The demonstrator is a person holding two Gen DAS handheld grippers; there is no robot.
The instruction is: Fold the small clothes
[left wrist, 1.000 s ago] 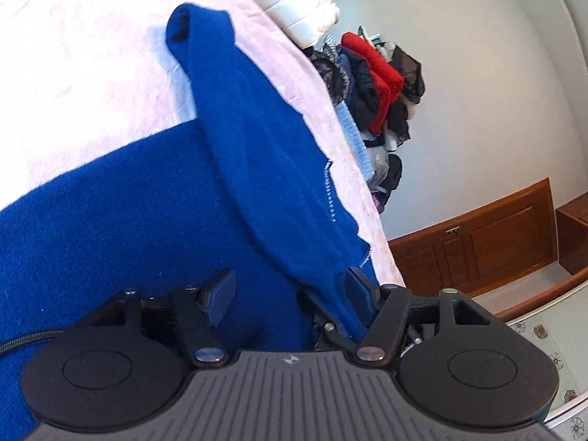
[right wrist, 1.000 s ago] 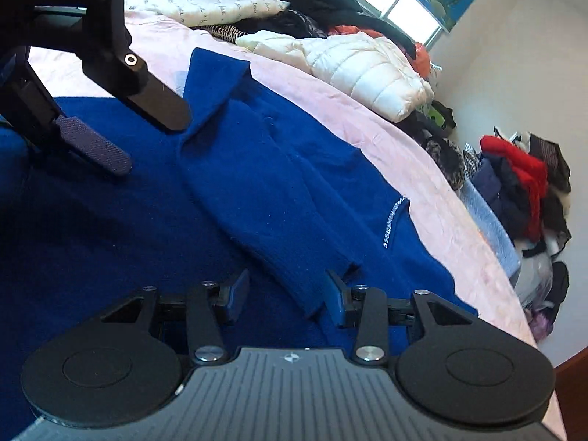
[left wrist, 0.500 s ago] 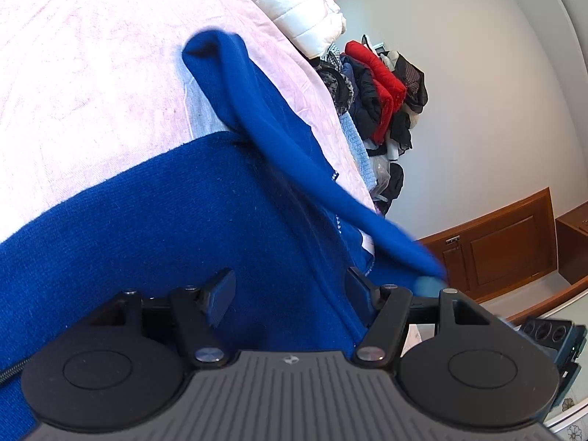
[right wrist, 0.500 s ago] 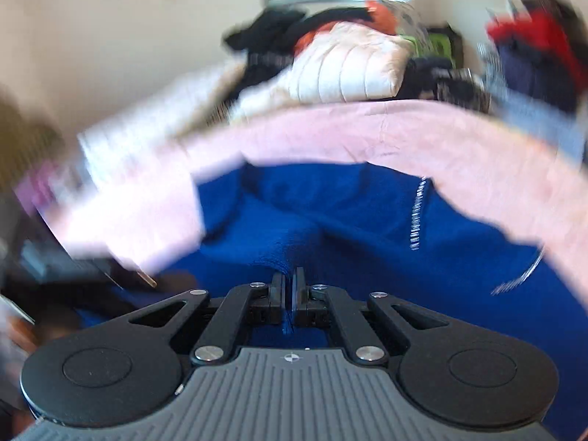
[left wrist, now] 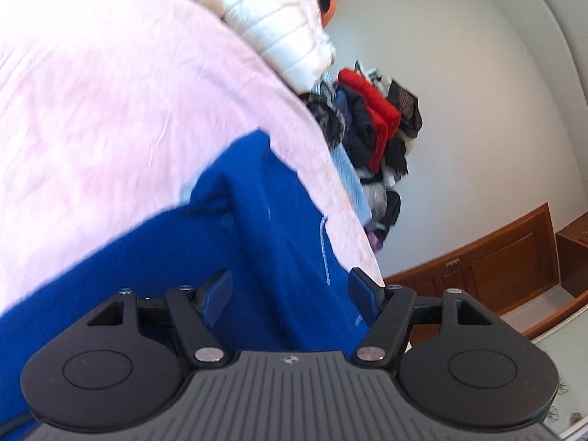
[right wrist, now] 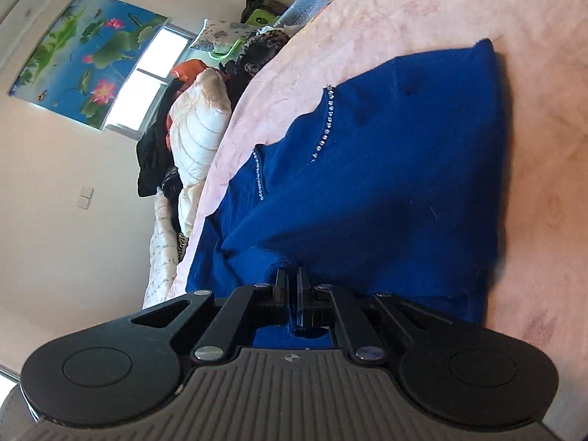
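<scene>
Blue knit, a sweater, lies spread on the pink bedspread right in front of you, and a fold of it is pinched in your right gripper. Its 2 jaws stand almost together with the cloth bunched between the pads; within the last moment they eased open a touch, yet the fabric sits caught there. In the right wrist view a line of small silver beads runs along the sweater's edge, and the garment stretches from the gripper out toward the far right of the bed.

Your left gripper has its jaws well apart, and they have just been opening a little wider. The blue sweater lies under and between the fingers, but the pads do not press on it. A raised fold of the knit stands up just beyond the left finger.

At the far end of the bed sits a white puffer jacket, and just beside it, to the right, a heap of red and dark clothes. Wooden cabinets line the wall low on the right
</scene>
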